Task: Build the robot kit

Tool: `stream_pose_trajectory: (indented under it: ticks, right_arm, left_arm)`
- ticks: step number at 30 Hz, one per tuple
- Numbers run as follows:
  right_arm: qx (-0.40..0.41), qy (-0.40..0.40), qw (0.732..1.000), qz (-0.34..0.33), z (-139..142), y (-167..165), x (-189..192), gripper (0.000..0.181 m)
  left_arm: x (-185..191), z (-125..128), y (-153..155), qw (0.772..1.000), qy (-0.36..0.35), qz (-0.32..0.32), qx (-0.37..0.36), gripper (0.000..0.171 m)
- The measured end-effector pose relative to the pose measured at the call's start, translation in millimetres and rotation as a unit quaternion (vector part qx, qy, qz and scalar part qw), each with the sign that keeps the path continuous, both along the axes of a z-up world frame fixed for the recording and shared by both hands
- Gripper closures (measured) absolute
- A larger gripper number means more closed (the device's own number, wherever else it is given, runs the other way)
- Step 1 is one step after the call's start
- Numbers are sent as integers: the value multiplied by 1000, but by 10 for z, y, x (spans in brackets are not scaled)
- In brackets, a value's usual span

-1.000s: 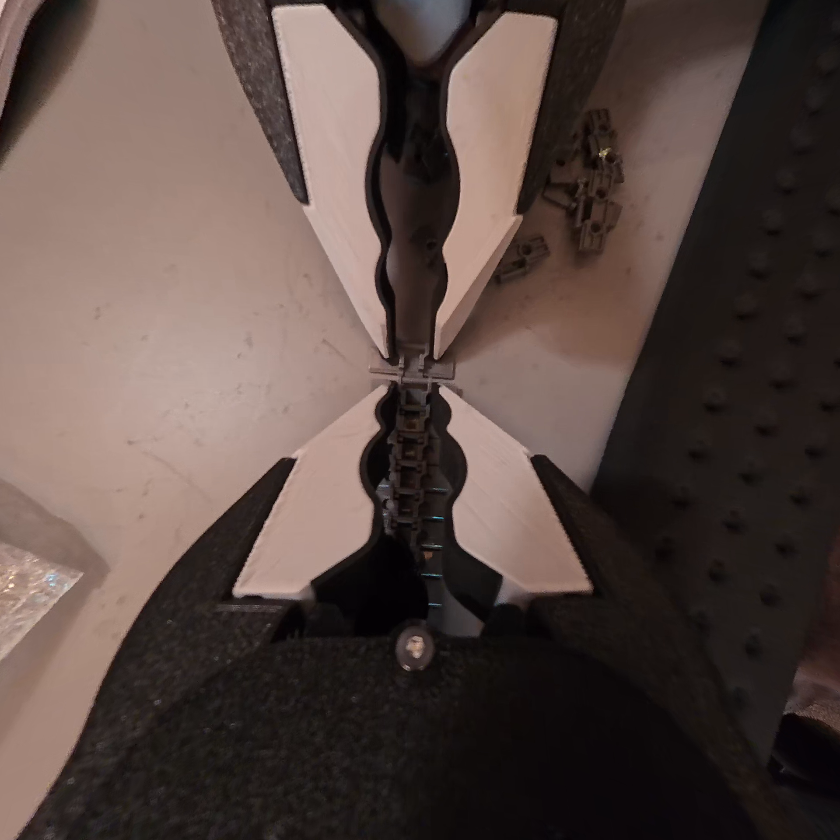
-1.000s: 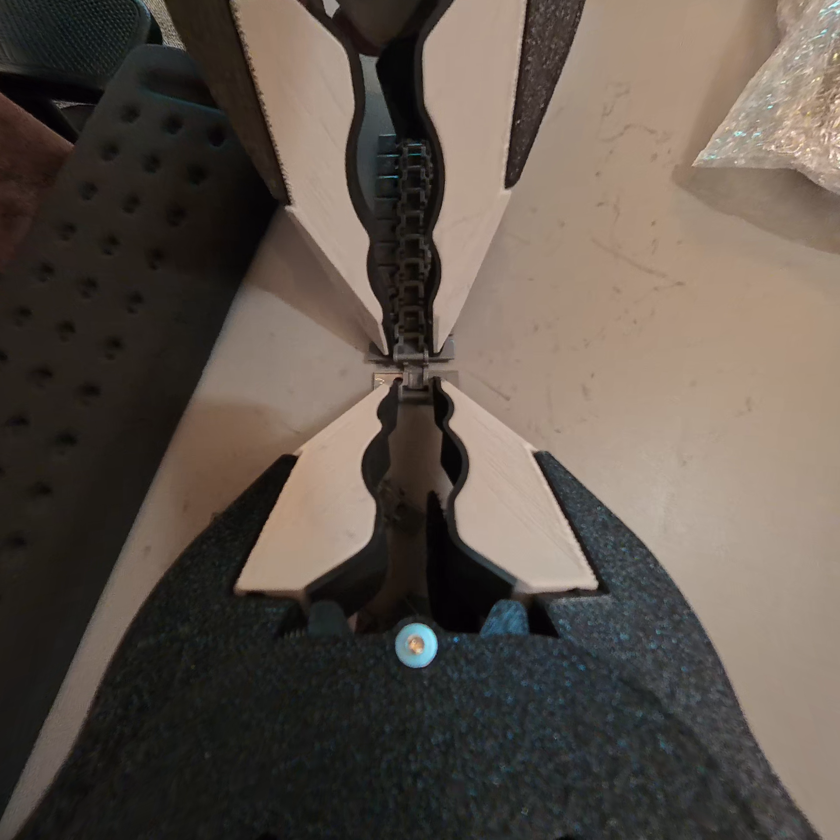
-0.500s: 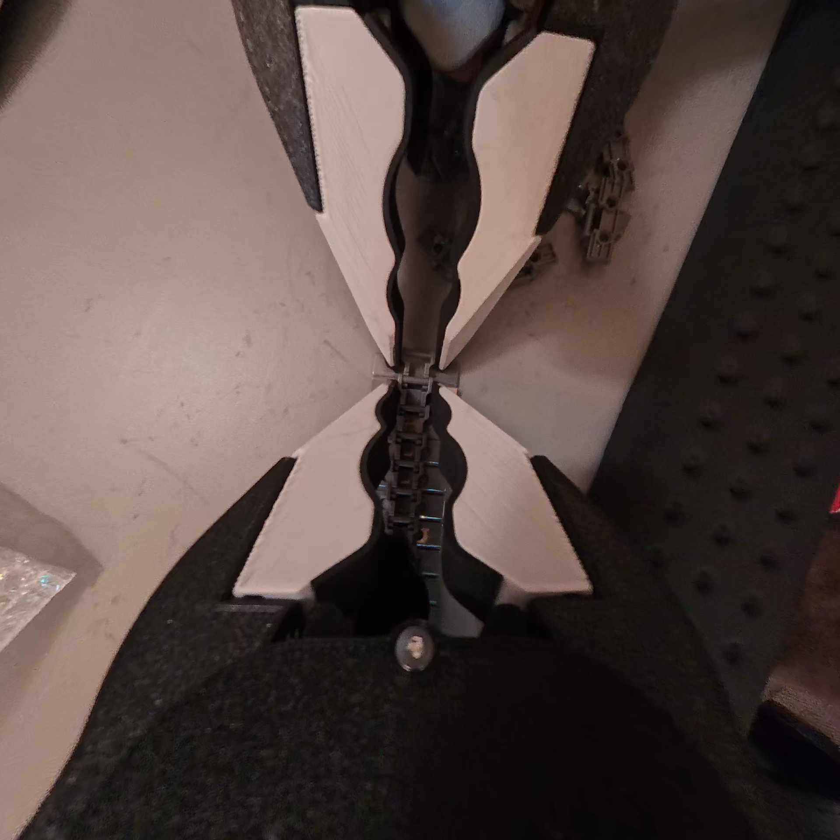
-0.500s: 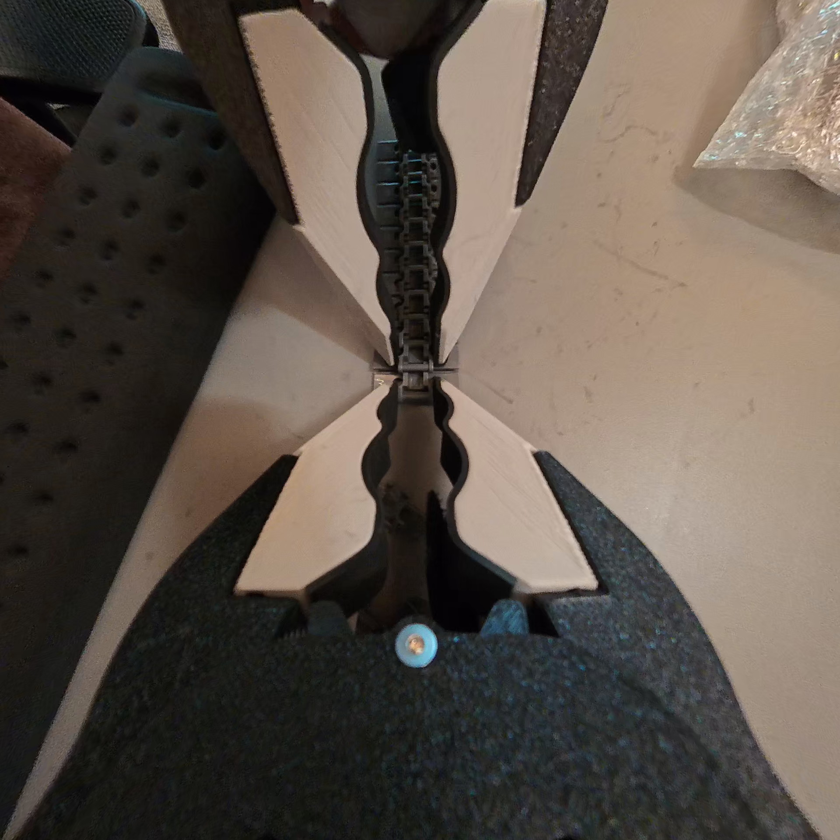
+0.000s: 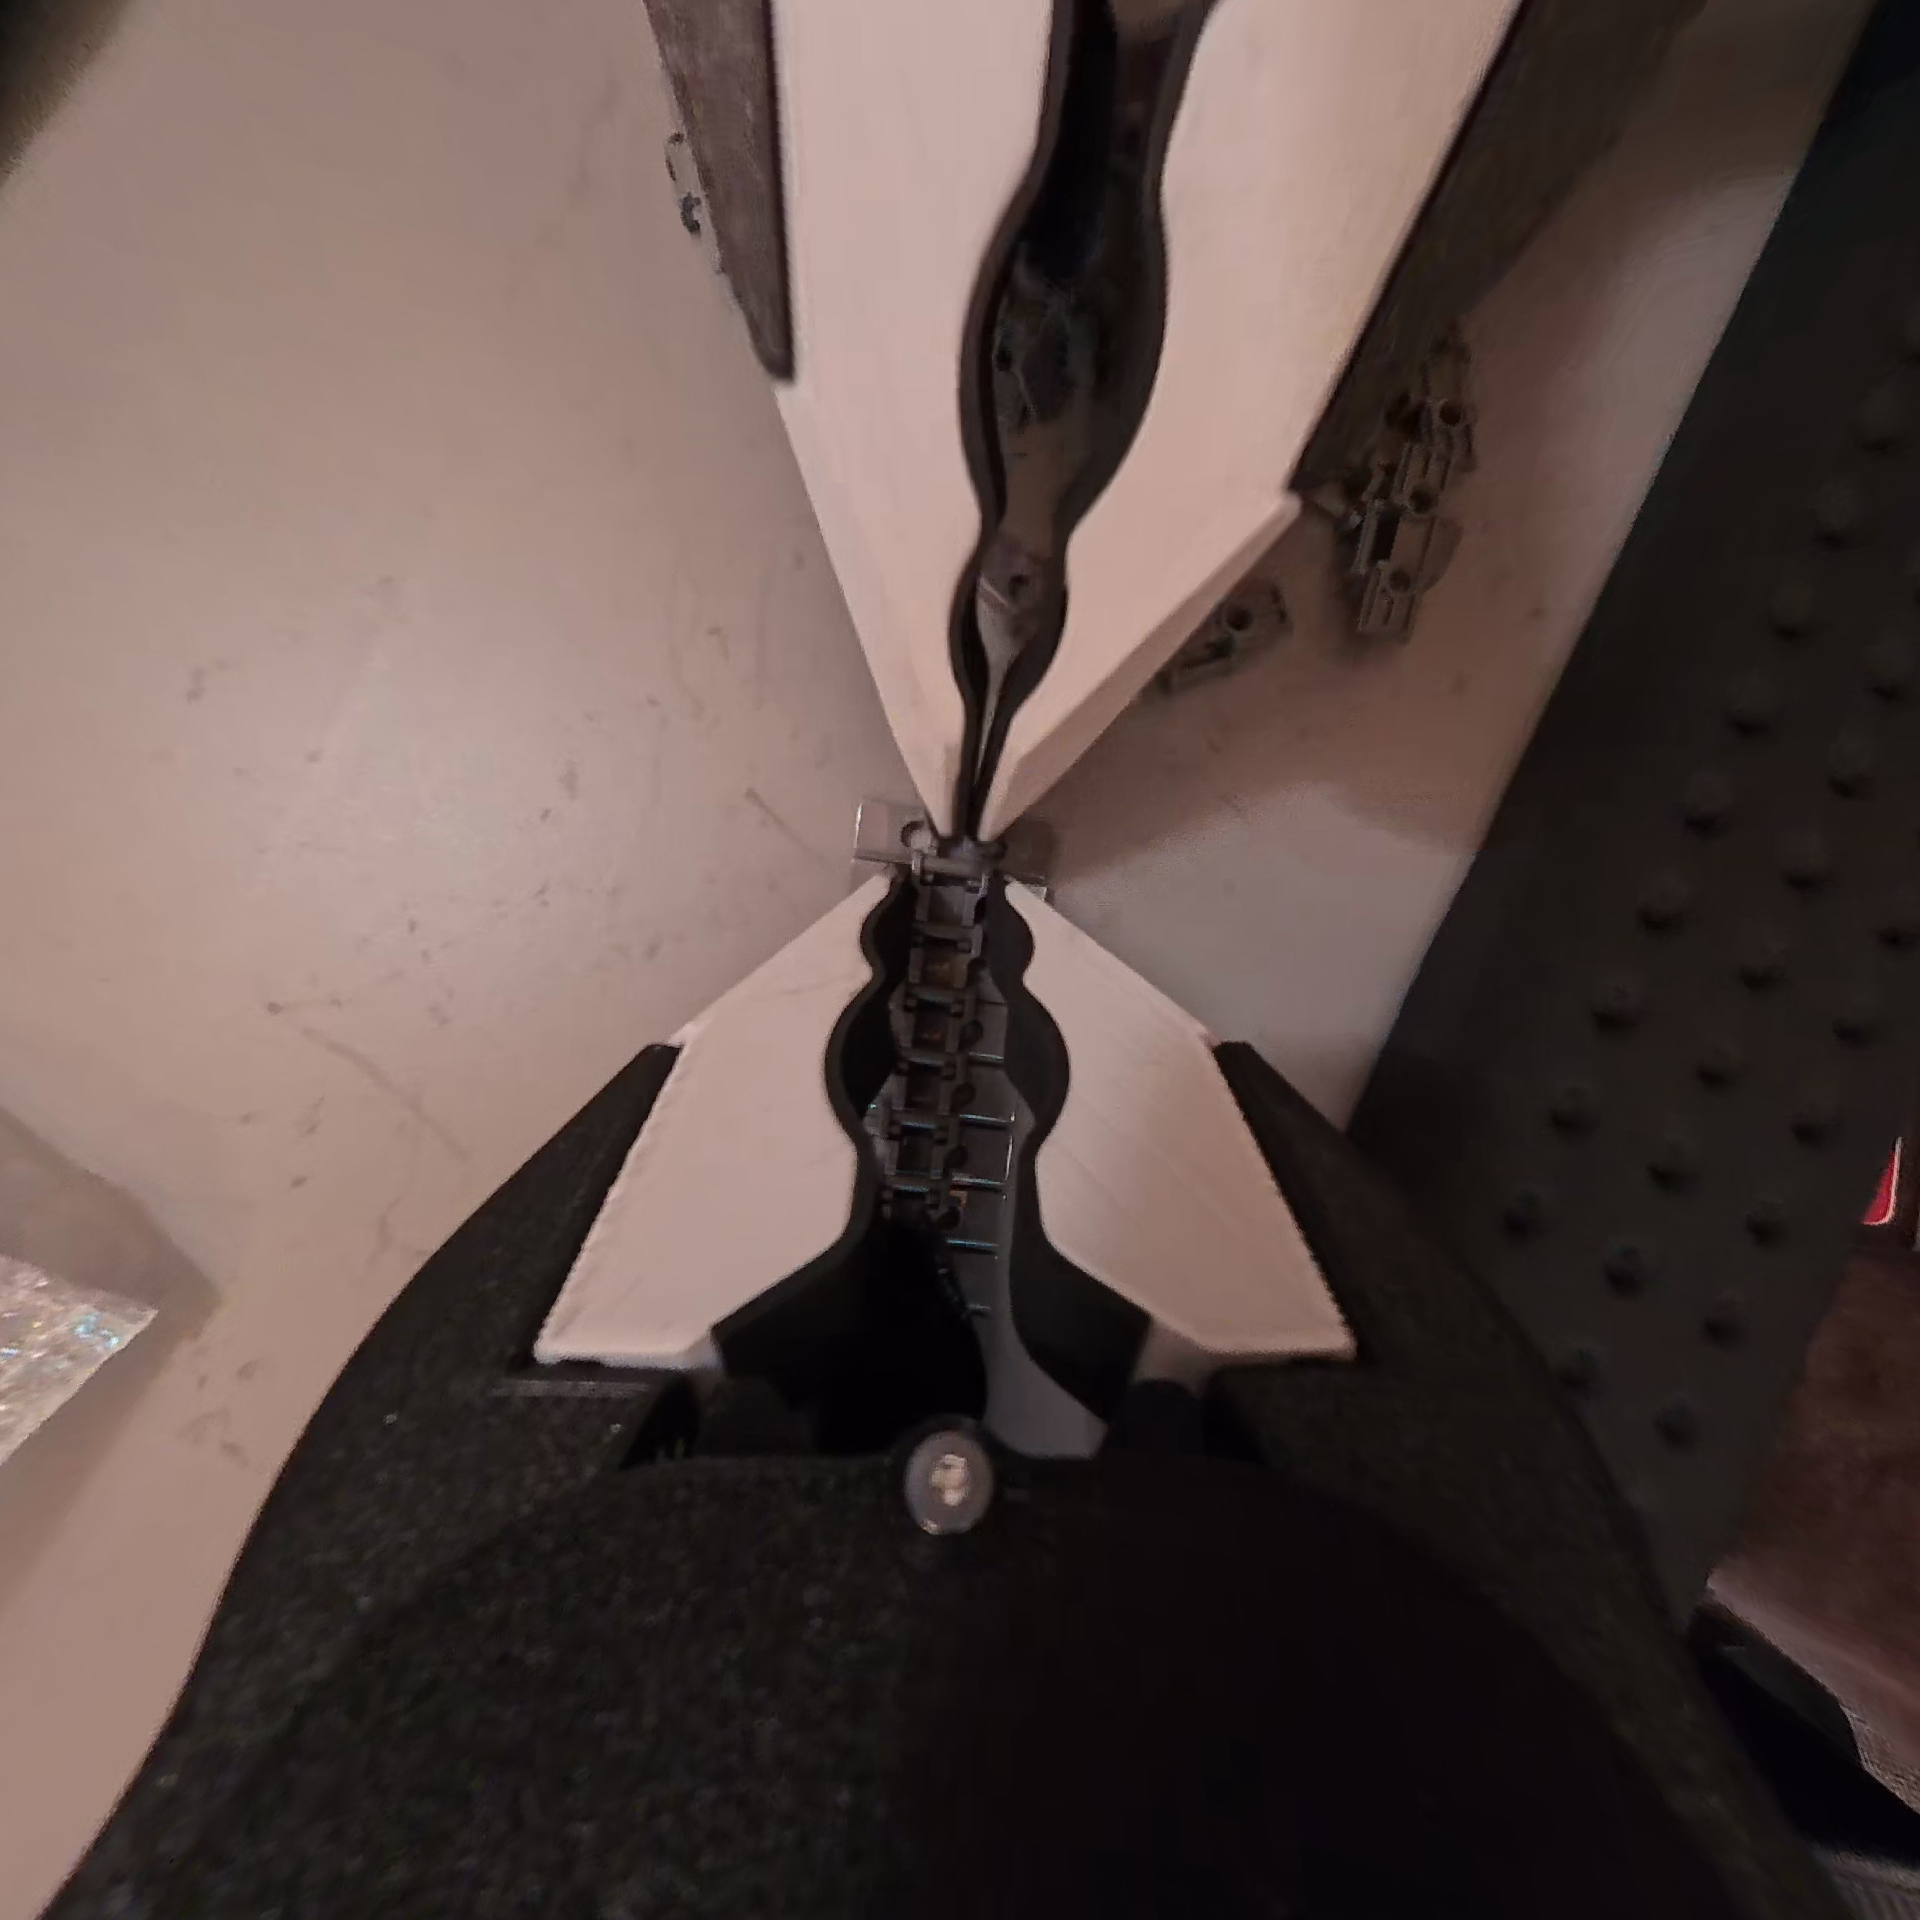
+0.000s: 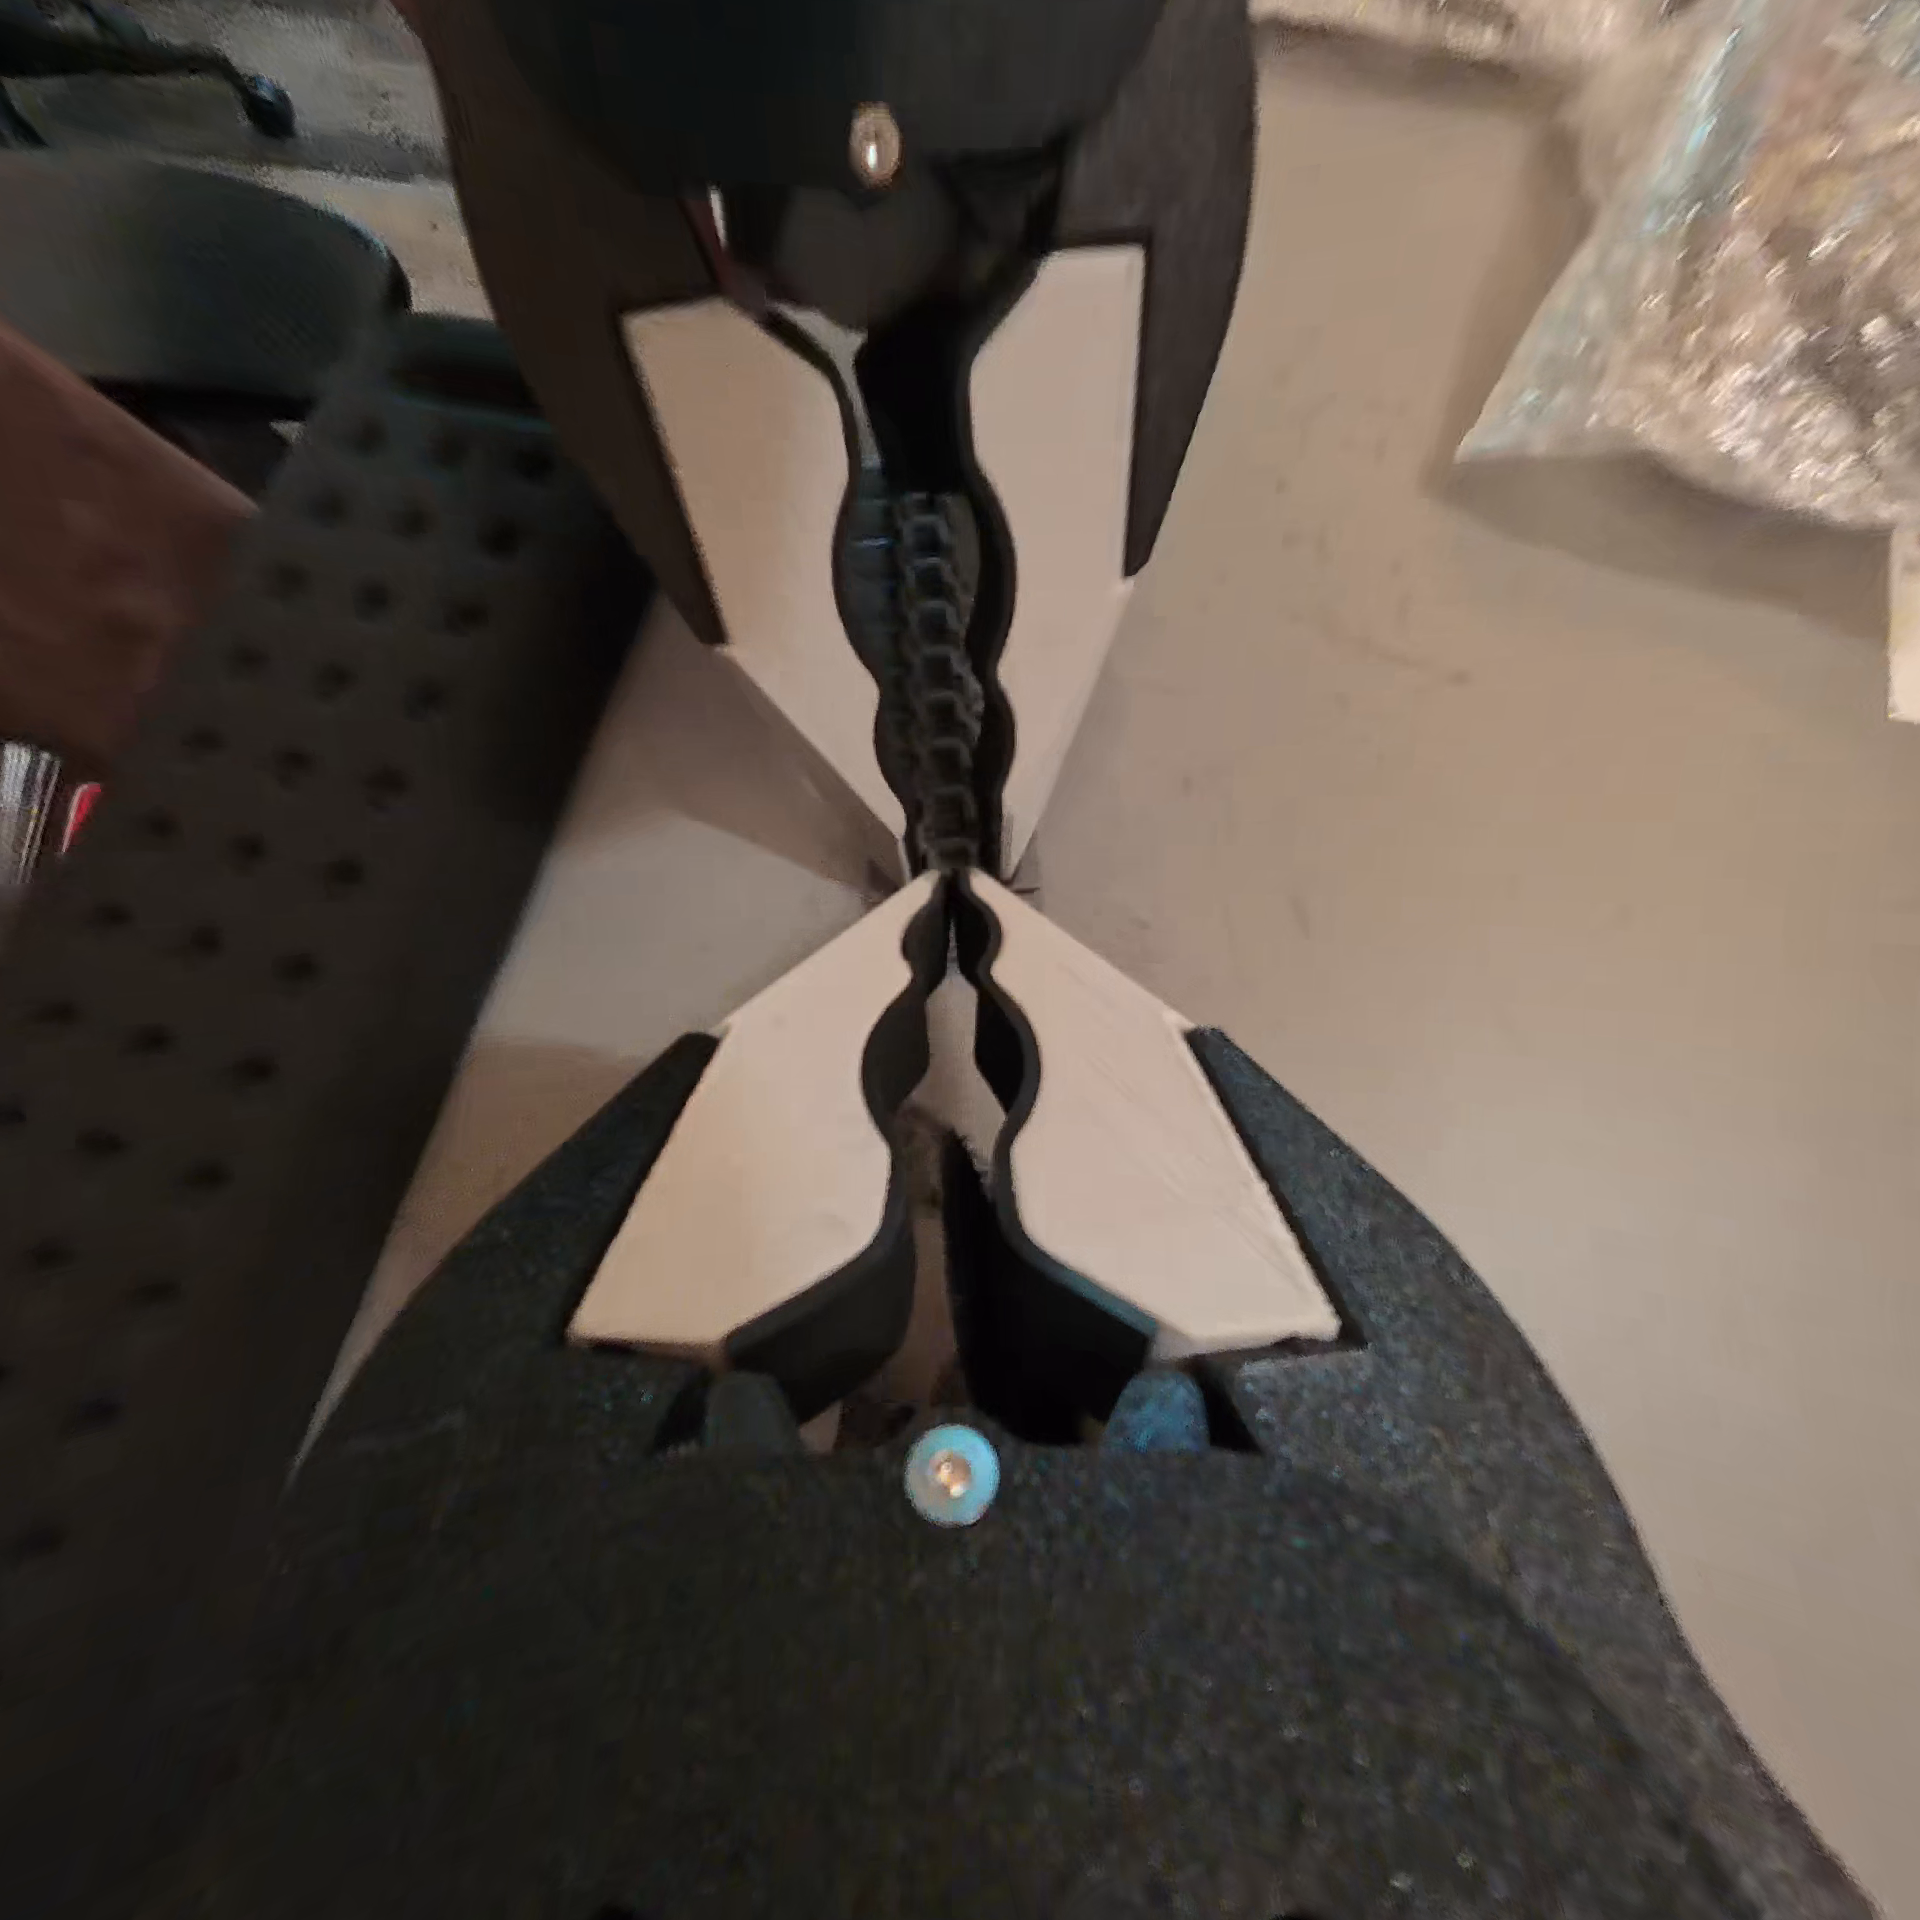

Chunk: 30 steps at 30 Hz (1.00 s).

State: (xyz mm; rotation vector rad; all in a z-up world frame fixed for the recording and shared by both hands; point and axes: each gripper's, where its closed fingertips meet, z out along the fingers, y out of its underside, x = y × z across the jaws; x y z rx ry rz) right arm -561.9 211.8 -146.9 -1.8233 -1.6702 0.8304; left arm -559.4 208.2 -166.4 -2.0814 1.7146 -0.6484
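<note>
Left tool is clamped tight on a grey linked chain, and the strip of links runs back between its white fingers toward the camera. Right tool meets it tip to tip from the far side, its fingers pinched together at the very end link of that same chain. In the left wrist view a small grey cross-piece sticks out to both sides just where the two tools touch; whether it is part of the chain, I cannot tell. All of this hangs just over the pale counter. Far right on the counter, beside the right tool, lies a little cluster of loose grey links, with one more single piece near it. A dark dimpled mat runs along the counter's right edge. At the near left, a corner of a shiny crinkled bag peeks in.
</note>
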Motion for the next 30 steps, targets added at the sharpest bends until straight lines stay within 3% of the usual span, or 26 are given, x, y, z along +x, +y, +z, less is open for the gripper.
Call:
stream_pose_trajectory:
  ticks: [3, 18, 28, 30]
  right_arm:
    - [0, -30, 1000, 0, -137, -13, -2, 181]
    - [-14, -82, 996, -36, -183, 12, -16, 181]
    - [-29, -54, 997, -39, -168, 17, -15, 181]
    - [-37, -12, 997, -65, -14, 78, 31, 181]
  left_arm:
    - [2, 1, -1, 1000, -7, 3, -2, 158]
    - [16, -7, 1, 1000, -22, 13, -7, 159]
    - [38, -5, 9, 997, -68, 40, -11, 159]
    - [63, 7, -3, 995, -85, 48, -18, 159]
